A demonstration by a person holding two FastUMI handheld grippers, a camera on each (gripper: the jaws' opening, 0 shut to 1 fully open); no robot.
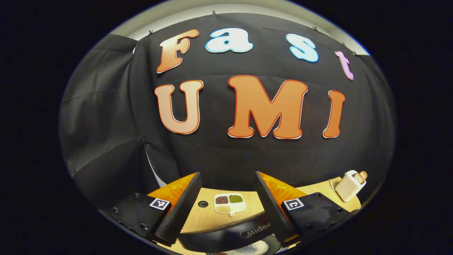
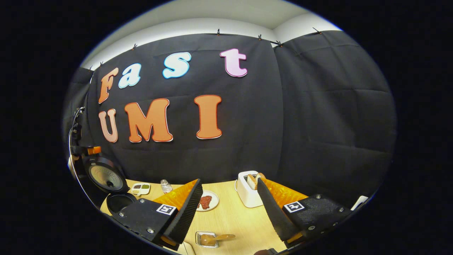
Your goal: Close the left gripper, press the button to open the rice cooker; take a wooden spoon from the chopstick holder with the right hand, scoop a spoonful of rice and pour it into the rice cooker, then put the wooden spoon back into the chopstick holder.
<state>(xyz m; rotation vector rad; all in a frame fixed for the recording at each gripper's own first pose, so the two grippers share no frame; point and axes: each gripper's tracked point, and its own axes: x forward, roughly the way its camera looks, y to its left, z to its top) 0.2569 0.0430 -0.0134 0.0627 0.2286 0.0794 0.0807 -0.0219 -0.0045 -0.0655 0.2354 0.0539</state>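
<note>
Wooden spoon [image 2: 214, 239] lies across its tray — handle pointing right.

On the table [image 2: 244, 219], the open rice cooker [image 2: 106, 184] stands at the left, the divided dish [image 2: 140, 188] just beside it, the chopstick holder [image 2: 247, 189] further right.

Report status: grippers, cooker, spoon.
Left gripper open, above table. Right gripper open, empty. Rice cooker lid up. Wooden spoon lying in metal holder.

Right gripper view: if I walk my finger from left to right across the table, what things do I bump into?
Open rice cooker → divided snack dish → small jar → plate of red food → toaster with bread.
</note>
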